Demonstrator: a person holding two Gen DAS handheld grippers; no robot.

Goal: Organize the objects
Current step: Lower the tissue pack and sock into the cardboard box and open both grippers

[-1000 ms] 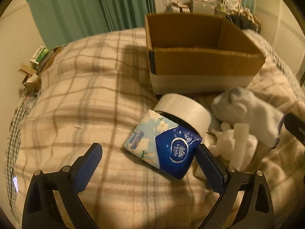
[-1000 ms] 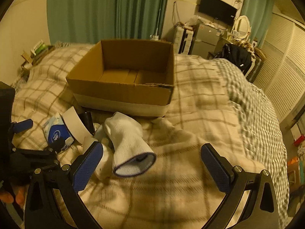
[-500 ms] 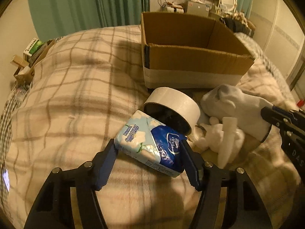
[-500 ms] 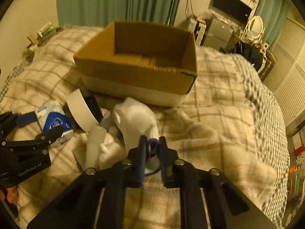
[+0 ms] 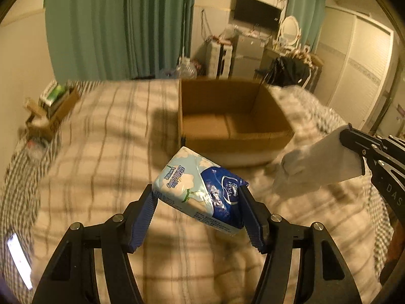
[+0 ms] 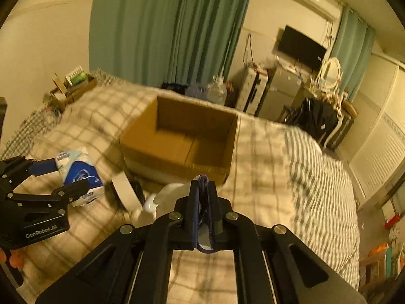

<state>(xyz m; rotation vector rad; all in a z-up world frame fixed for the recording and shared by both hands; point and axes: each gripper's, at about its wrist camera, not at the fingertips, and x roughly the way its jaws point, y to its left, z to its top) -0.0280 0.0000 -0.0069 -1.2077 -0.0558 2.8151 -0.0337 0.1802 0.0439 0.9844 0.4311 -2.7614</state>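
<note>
My left gripper is shut on a blue and white tissue pack and holds it above the plaid bed, in front of the open cardboard box. The pack also shows in the right wrist view, left of the box. My right gripper is shut on the blue-trimmed cuff of a white sock, lifted just before the box's near wall. The sock hangs at the right of the left wrist view.
A roll of white tape and a white cloth lump lie on the bed in front of the box. The plaid blanket covers the bed. Cluttered shelves stand at the far left, furniture behind.
Both grippers closed, the left on the tissue pack and the right on the sock. Both have lifted their loads off the bed toward the box.
</note>
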